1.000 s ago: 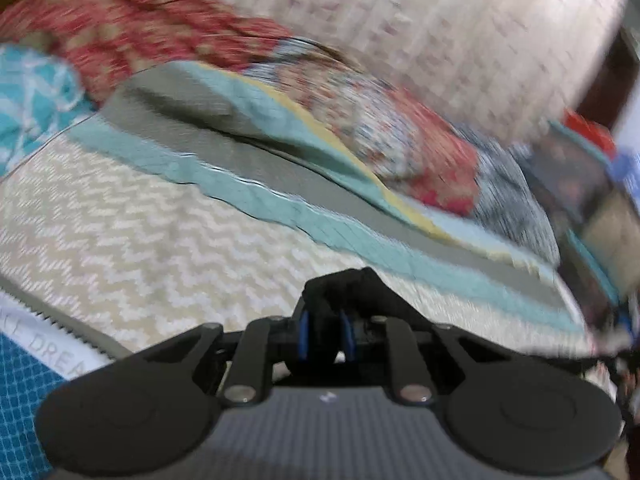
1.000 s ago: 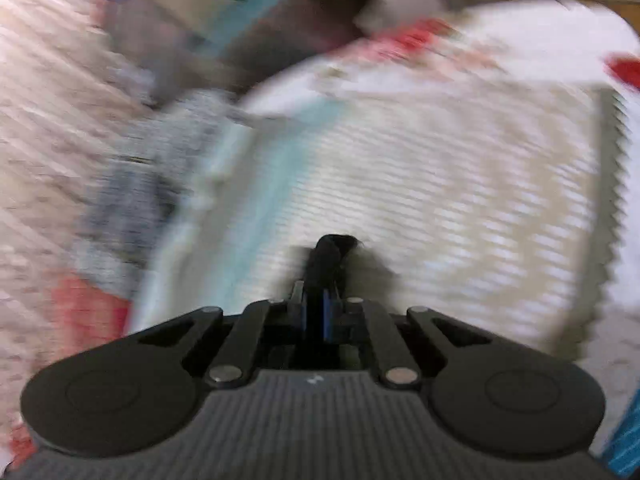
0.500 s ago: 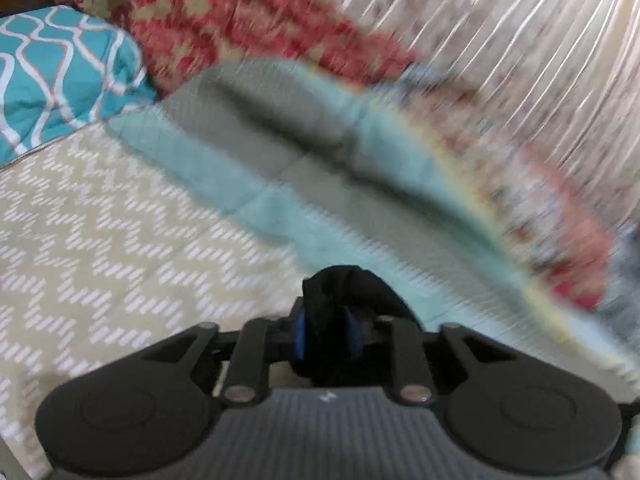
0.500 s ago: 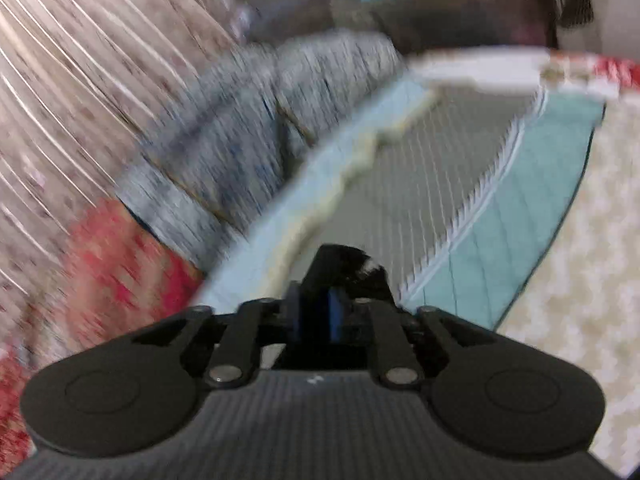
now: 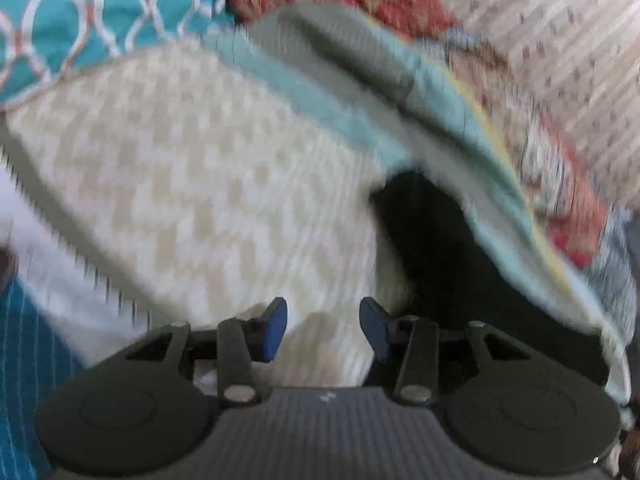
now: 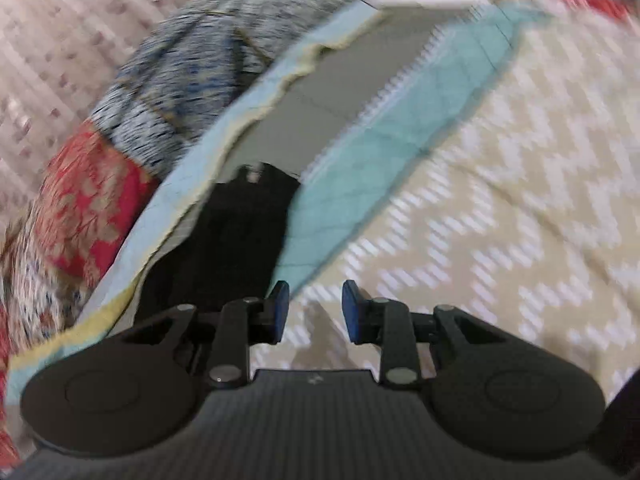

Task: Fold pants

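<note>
On the beige chevron-patterned bedspread (image 5: 208, 184), the black fabric pants (image 5: 452, 264) lie released beside its teal border. Both the left gripper (image 5: 323, 330) and right gripper (image 6: 311, 311), just opened partway, are empty; the fold should be smoothed before regrasping.

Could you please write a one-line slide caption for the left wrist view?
Open left gripper, jaws just widened and empty, above a beige zigzag-patterned quilt, black pants lying ahead to its right.

One pair of black pants (image 5: 436, 240), two grippers, one teal pillow (image 5: 100, 16), one zigzag bedspread (image 5: 208, 184), one red floral cloth (image 6: 84, 200).
</note>
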Demonstrator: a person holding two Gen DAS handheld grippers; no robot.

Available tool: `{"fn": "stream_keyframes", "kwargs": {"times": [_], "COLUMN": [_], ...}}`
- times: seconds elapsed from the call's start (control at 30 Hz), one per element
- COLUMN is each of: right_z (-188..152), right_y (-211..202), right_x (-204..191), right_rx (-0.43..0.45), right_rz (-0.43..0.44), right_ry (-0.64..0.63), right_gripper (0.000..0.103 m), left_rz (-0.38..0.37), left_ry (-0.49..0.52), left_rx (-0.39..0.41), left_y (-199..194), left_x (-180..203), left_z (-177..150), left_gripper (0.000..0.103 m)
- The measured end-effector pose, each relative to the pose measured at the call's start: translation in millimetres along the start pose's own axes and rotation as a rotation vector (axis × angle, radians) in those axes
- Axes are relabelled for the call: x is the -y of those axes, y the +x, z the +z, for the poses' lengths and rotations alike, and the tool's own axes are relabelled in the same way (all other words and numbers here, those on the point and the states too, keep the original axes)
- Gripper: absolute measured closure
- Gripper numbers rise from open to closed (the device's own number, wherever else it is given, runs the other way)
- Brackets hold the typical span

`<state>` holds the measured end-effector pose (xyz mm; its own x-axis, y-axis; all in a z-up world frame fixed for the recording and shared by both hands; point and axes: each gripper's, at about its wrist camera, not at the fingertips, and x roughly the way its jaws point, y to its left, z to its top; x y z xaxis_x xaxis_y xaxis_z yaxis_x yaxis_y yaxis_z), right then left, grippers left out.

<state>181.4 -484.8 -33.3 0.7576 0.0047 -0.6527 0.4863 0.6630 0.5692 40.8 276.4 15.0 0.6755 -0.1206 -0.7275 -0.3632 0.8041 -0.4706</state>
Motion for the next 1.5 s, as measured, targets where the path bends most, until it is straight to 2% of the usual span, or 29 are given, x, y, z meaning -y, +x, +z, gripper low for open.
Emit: {"fn": "stream_keyframes", "kwargs": {"times": [0.07,0.13,0.2,0.27,0.33,0.37,0.4,0.43,0.47,0.57,0.6,0.67,0.73,0.77,0.8,0.87,0.93,1.0,1.03,1.07,1.1,1.2,1.27,1.3,1.37,1.4,1.43,1.47,1.5], "right_z": [-1,-3,-3,-5,-6,-6,-7,-7,-6,5,9,13,21,25,30,37,44,49,51,51,49,47,48,49,48,47,47,46,44], "right_y": [8,11,18,28,39,42,44,41,31,-1,-6,-11,-11,-12,-17,-28,-30,-25,-21,-15,-8,22,48,61,85,97,110,121,132], "right_x": [-2,-8,-17,-27,-42,-52,-59,-65,-68,-64,-60,-51,-31,-20,-10,-2,-14,-36,-49,-63,-79,-123,-140,-147,-159,-164,-168,-170,-171], "right_rx": [0.008,0.021,0.024,0.017,0.017,0.014,0.002,0.023,0.074,0.230,0.237,0.291,0.277,0.248,0.239,0.246,0.209,0.169,0.144,0.117,0.095,0.061,0.020,0.002,-0.008,-0.013,-0.021,-0.035,-0.054], "right_rz": [0.008,0.011,0.019,0.032,0.019,0.003,-0.020,-0.049,-0.057,-0.084,-0.123,-0.287,-0.371,-0.378,-0.361,-0.300,-0.241,-0.174,-0.133,-0.096,-0.073,-0.076,-0.087,-0.099,-0.136,-0.157,-0.185,-0.208,-0.220], "right_ry": [0.032,0.027,0.025,0.029,-0.008,-0.046,-0.089,-0.121,-0.147,-0.205,-0.225,-0.277,-0.287,-0.257,-0.214,-0.177,-0.204,-0.226,-0.237,-0.255,-0.277,-0.323,-0.314,-0.300,-0.277,-0.276,-0.273,-0.268,-0.261], "right_gripper": [0.071,0.070,0.070,0.070,0.073,0.092,0.100,0.101,0.101,0.101,0.101,0.101,0.097,0.095,0.095,0.095,0.092,0.080,0.075,0.063,0.056,0.056,0.056,0.056,0.056,0.056,0.056,0.056,0.055], "left_rz": [-0.024,-0.023,-0.053,-0.046,0.056,0.090,0.093,0.093,0.128,0.322,0.332,0.323,0.304,0.274,0.233,0.176,0.171,0.196,0.191,0.173,0.161,0.146,0.108,0.089,0.084,0.089,0.091,0.102,0.123], "left_ry": [0.015,0.053,0.060,0.116,0.308,0.411,0.443,0.443,0.445,0.492,0.457,0.398,0.405,0.411,0.414,0.386,0.335,0.355,0.389,0.408,0.410,0.405,0.412,0.421,0.457,0.479,0.502,0.530,0.556], "left_rx": [-0.023,-0.008,-0.034,-0.066,-0.056,-0.044,-0.042,-0.044,-0.023,0.063,0.050,-0.010,-0.038,-0.047,-0.037,0.061,0.182,0.276,0.272,0.243,0.211,0.105,0.052,0.043,0.040,0.035,0.025,0.006,-0.002], "left_y": [-1,-8,-7,0,6,6,3,-3,-12,-40,-46,-50,-54,-57,-63,-79,-86,-73,-56,-35,-13,55,83,92,105,111,115,121,123], "left_x": [3,15,29,49,78,92,99,102,104,99,92,80,76,75,75,73,72,77,82,86,88,93,100,101,109,113,115,118,120], "left_z": [-19,-29,-35,-48,-62,-68,-68,-65,-61,-52,-48,-46,-45,-43,-37,-19,12,43,55,68,77,94,94,88,82,76,72,68,67], "left_gripper": [0.059,0.037,0.019,0.031,0.064,0.069,0.086,0.086,0.087,0.087,0.086,0.078,0.056,0.050,0.046,0.042,0.029,0.027,0.025,0.024,0.021,0.020,0.018,0.013,0.012,0.019,0.041,0.053,0.073]}}
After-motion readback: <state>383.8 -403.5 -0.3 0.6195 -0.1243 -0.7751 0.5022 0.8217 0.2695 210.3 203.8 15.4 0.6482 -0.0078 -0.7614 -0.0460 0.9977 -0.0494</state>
